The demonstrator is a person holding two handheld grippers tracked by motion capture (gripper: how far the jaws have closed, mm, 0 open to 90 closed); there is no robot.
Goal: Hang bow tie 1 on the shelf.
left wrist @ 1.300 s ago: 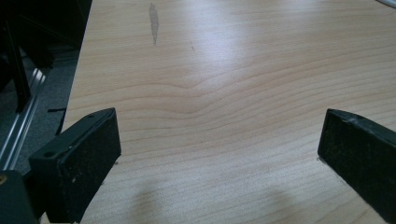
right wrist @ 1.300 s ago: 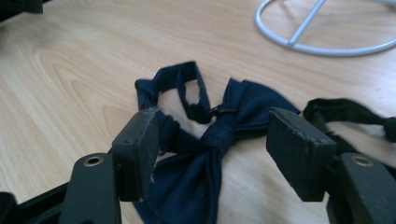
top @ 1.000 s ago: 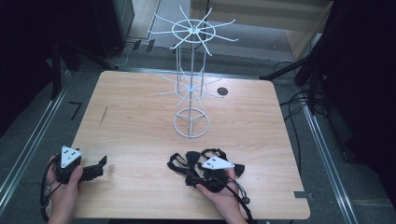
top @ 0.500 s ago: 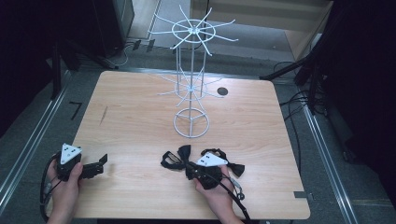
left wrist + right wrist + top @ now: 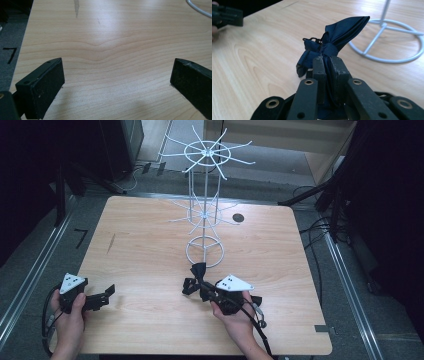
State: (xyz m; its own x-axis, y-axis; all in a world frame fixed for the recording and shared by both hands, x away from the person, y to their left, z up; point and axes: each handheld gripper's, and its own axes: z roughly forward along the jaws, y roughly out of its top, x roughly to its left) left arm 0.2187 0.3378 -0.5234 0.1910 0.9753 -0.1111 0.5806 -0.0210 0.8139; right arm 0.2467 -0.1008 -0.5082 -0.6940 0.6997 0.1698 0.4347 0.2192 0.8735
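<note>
While the right hand-held gripper (image 5: 325, 62) has its two jaws pressed together on a dark blue bow tie (image 5: 332, 42), the cloth is pinched at its knotted middle, with one wing standing up and forward past the jaw tips. From the high view, this right hand-held gripper (image 5: 207, 290) is at the near middle of the desk (image 5: 145, 250), and the bow tie (image 5: 196, 279) hangs out from it toward the white wire stand (image 5: 205, 212). The round base ring of the stand (image 5: 392, 37) lies just ahead and a little to the right of the tie, near but not touching. The hook arms are higher up on the pole, so I judge that the tie must go up and forward. The long axis of the tie runs roughly along the jaws, toward the stand. The right hand is clearly nearer to the stand.

The left hand-held gripper (image 5: 100, 295) rests at the near left of the desk, well apart, with its jaws spread wide and only bare wood between them (image 5: 117, 82).

I cannot read any brand, label or writing; only a black angular mark (image 5: 9, 54) is on the floor beside the desk.
</note>
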